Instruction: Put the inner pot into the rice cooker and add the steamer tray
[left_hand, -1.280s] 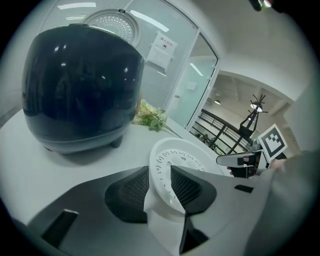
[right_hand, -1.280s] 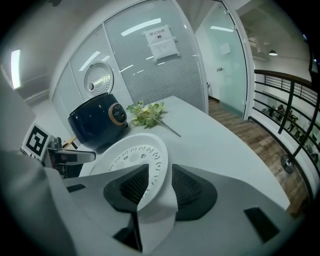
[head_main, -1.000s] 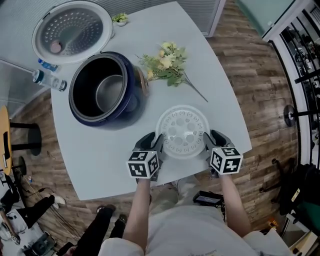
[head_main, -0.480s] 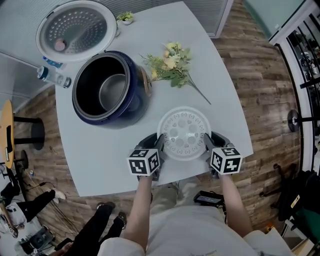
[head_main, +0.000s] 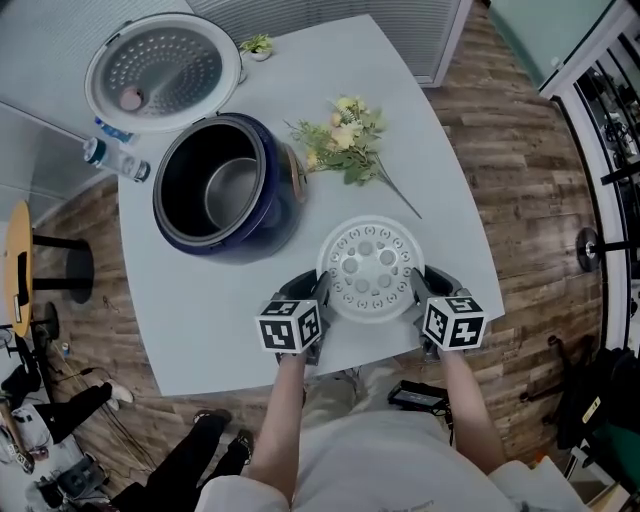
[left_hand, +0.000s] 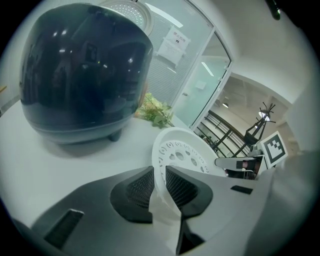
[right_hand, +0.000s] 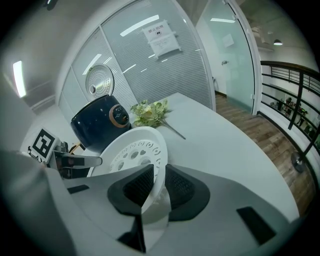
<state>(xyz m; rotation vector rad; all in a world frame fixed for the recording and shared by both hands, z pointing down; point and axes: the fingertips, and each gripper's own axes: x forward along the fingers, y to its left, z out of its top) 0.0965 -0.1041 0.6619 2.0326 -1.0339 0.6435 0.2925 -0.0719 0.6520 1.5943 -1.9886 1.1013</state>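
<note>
Pale bench (head_main: 190, 320) across the middle of the head view, wood floor all round. Far left on it, a navy rice cooker (head_main: 272, 222), standing open, with its round perforated lid (head_main: 165, 68) swung back on the far side. Inside the cooker, a metal inner pot (head_main: 232, 195), by the look of it already seated, so the first half of the task judged done. Right of the cooker, a spray of yellow and green flowers (head_main: 345, 135) lying flat, well apart from the work. Left of the cooker, at the bench edge, a small plastic bottle (head_main: 115, 160) on its side.

Near the middle, close to the near edge, the white steamer tray (head_main: 371, 268): round, pierced with holes, not over the cooker, well to its right and nearer. Lifted clear of the bench or resting on it: cannot tell.

On the tray's left rim, the left claw (head_main: 318, 292), clenched, ribbed pads pressed to either face of the thin edge, jaws having just been closing onto it. On the right rim, the right claw (head_main: 420, 292), likewise clenched, also just closed in, with the rim plainly between the pads. Both angled downward and toward the far side.

Left to do, as judged: raise the tray level, carry it far and left over the open cooker, lower it onto the inner pot, release both sides. Thin rim and only two holds, so some risk of tilt or slip with uneven lifting.
</note>
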